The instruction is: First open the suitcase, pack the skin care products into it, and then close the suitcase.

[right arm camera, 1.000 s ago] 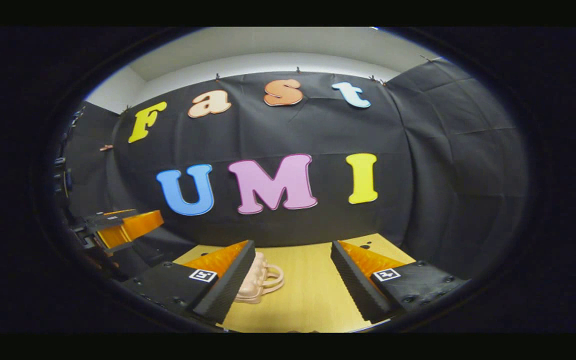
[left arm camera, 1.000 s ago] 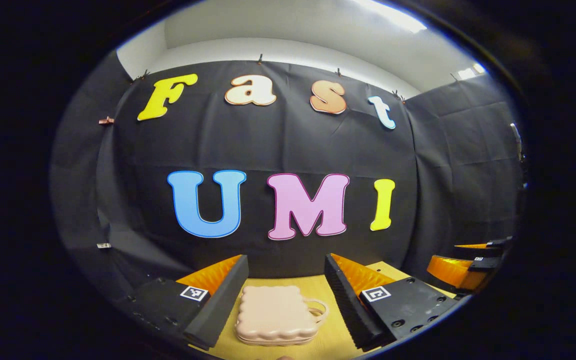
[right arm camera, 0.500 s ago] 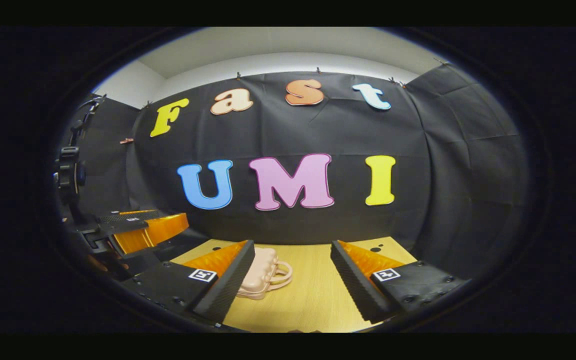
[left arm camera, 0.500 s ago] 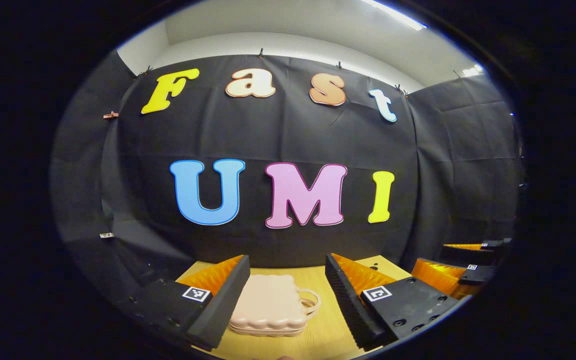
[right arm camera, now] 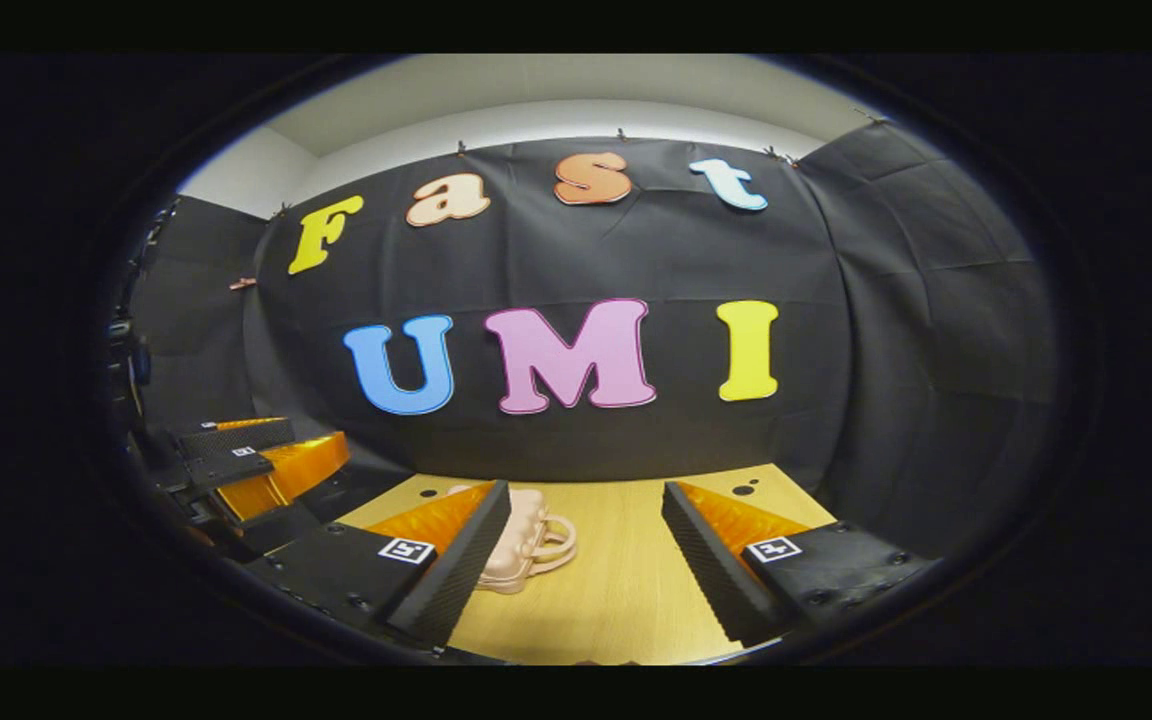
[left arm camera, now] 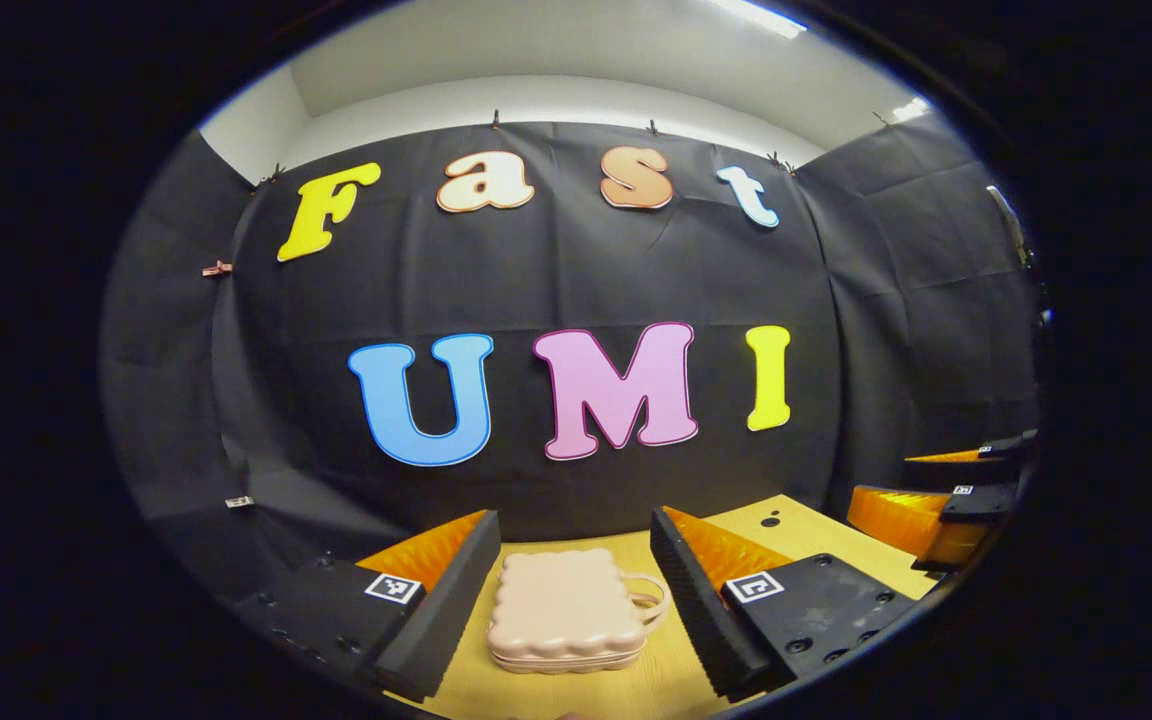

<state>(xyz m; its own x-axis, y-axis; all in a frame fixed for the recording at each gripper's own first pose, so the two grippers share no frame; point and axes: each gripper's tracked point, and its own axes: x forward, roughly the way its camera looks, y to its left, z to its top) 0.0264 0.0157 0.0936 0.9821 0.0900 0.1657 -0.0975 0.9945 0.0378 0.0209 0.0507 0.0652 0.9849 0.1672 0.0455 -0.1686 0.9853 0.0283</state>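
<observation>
Left gripper (left arm camera: pixel 576 565) hovers with fingers spread wide, the closed pink suitcase (left arm camera: pixel 564 610) lying flat on the wooden table (left arm camera: pixel 806 535) between and just beyond them, handle (left arm camera: pixel 648 598) toward the right. Right gripper (right arm camera: pixel 586 545) is likewise spread and empty, with the suitcase just left of its line. To open it well, one gripper should probably steady the base while the other lifts the lid at the handle side.

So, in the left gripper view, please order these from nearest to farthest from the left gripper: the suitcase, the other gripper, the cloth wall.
1. The suitcase, closed, on the table directly ahead of the left gripper.
2. The right gripper, off at the right edge.
3. The cloth wall, behind the table.
</observation>
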